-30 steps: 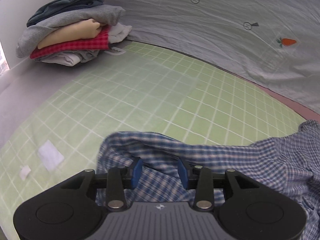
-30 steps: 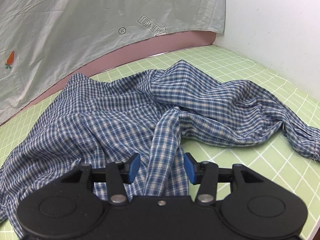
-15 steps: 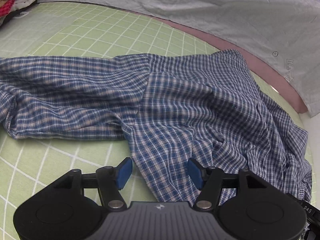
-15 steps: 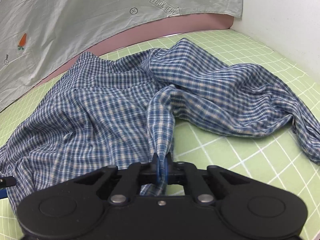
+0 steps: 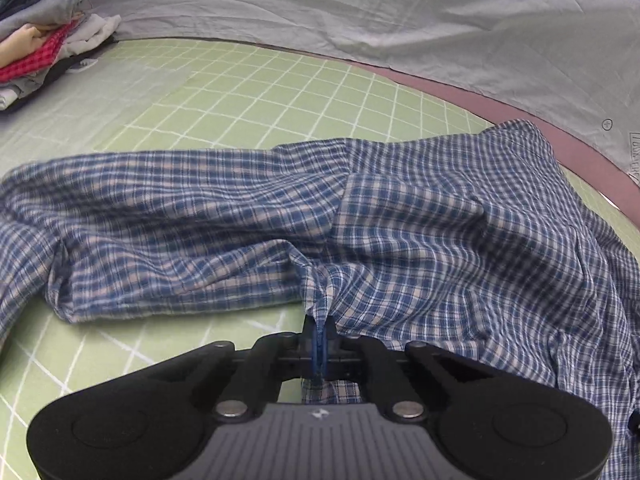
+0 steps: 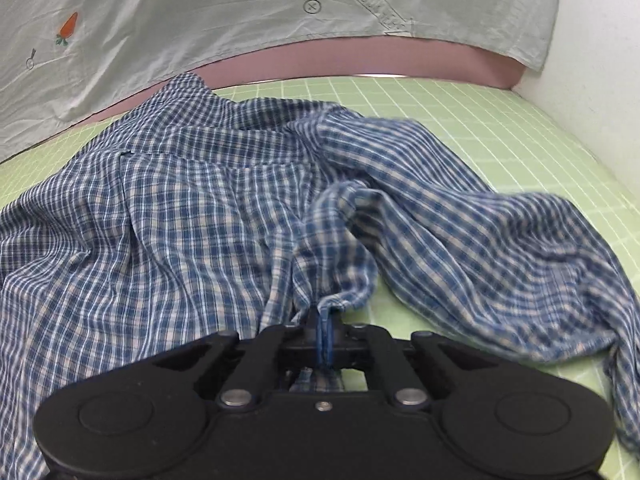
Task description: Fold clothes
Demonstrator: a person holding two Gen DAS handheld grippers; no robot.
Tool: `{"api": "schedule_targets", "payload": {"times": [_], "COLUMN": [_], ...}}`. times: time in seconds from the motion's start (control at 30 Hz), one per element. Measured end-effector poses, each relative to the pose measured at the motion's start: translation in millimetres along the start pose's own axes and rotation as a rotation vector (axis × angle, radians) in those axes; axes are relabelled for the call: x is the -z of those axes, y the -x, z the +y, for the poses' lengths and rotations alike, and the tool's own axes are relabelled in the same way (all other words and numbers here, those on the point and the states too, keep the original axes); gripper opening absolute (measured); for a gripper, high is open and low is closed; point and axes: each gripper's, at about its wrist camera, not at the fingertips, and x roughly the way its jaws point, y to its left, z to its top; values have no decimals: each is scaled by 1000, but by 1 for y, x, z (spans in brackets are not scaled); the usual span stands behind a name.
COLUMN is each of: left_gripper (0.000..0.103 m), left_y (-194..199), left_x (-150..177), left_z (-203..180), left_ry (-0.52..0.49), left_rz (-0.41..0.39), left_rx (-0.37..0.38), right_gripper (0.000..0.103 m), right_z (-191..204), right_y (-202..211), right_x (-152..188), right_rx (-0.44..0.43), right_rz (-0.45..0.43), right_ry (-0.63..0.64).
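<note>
both grippers — left (image 5: 320, 344), right (image 6: 325, 340) — fingers pinched tight on the plaid shirt (image 5: 400, 220)

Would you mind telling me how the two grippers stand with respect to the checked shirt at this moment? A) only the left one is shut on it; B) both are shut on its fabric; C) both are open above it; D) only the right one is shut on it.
B: the left gripper and the right gripper each have their blue pads pressed together with a pinch of the checked shirt between them.
</note>
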Motion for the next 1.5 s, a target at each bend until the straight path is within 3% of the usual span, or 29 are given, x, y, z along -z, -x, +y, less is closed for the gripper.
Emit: {"api": "schedule_targets", "payload": {"times": [0.17,0.33,0.43,0.5,0.53,0.7,0.77,0.93,1.1,1.23,1.33,1.37,1.4,1.47,1.5], "left_gripper": [2,3,8,19,27,41,45,46,46,46,44,41,35,3,1], "left_y": [-21,-13,-7,-3,-1,8,21,53,66,73,76,77,77,78,79], "left_x": [-36,-35,-33,-31,-31,-27,-8,39,80,98,106,108,110,114,116], "left_z": [20,37,47,54,57,74,75,68,59,48,40,37,34,30,30], "left_ry": [-29,-1,19,32,39,71,79,33,21,-11,-43,-54,-67,-90,-105], "left_rz": [-32,-16,-5,3,7,26,50,96,142,134,123,117,109,91,83], "left_rx": [-35,4,30,47,56,99,88,59,56,48,31,19,6,-47,-57], "right_gripper": [2,3,16,39,42,46,47,48,49,48,35,23,12,1,1], "right_z": [25,29,27,22,18,10,13,8,9,7,7,7,6,-2,-5], "right_y": [-41,-63,-57,-40,-31,9,21,47,59,66,70,71,72,79,82], "right_x": [-48,-93,-98,-87,-80,-36,-15,29,51,58,61,62,62,59,58], "right_rx": [5,17,-6,-22,-35,-78,-61,-78,-116,-143,-153,-157,-161,-158,-156], "right_rz": [-47,-76,-62,-58,-53,18,55,117,145,137,124,119,114,93,82], "right_ry": [79,38,15,-14,-31,-85,-67,-116,-90,-74,-35,-19,-4,-2,-2]}}
